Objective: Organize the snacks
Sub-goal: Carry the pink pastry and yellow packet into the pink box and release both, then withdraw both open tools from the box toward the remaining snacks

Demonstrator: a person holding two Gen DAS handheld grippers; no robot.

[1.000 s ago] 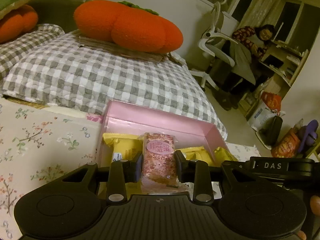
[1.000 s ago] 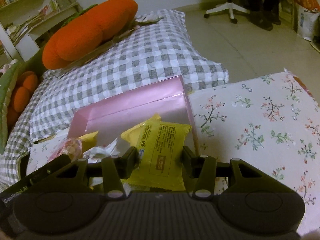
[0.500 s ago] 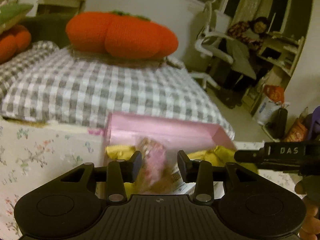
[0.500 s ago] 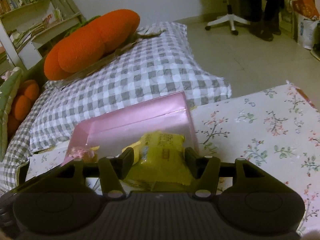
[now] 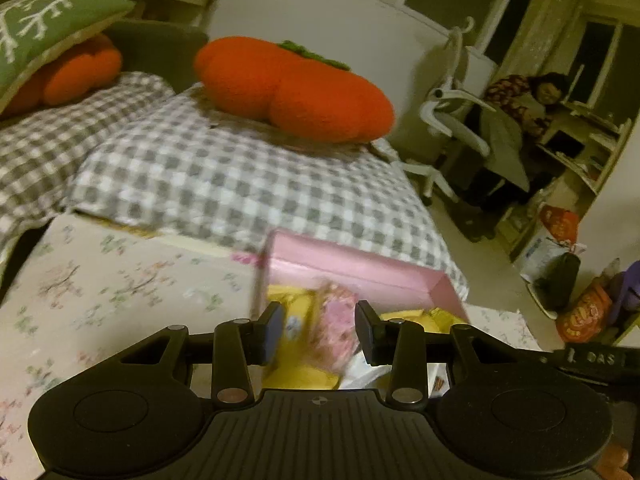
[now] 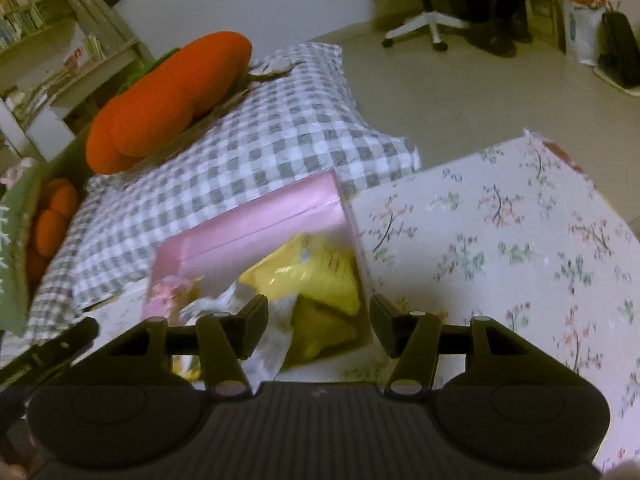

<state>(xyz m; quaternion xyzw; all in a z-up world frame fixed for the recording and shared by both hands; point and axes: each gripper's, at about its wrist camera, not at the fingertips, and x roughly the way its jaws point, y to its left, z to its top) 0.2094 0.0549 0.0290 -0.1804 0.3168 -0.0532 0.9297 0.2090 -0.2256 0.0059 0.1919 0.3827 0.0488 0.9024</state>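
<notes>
Left wrist view: the left gripper [image 5: 319, 330] hangs over the near end of the pink box [image 5: 352, 266], its jaws spread apart with a clear gap on either side of what shows between them. A pink snack packet [image 5: 335, 330], blurred, lies in the box just below and between the fingertips, closer to the right one; whether it touches that pad cannot be told. Yellow snack packets [image 5: 294, 312] lie beside it on its left and further right along the box floor. The box sits on a floral tablecloth [image 5: 120, 280], its far wall toward a grey checked cushion [image 5: 240, 184] that carries an orange plush pumpkin [image 5: 292, 88].

Right wrist view: the right gripper [image 6: 319, 330] is also spread wide and holds nothing. A yellow packet [image 6: 308, 276] lies in the pink box [image 6: 256, 224] just ahead of the fingertips, apart from both pads, against the box's right wall. A clear crinkled wrapper [image 6: 268, 340] lies nearer, by the left finger. The pink packet [image 6: 168, 292] rests at the box's left end, well to the left of the claw.
</notes>
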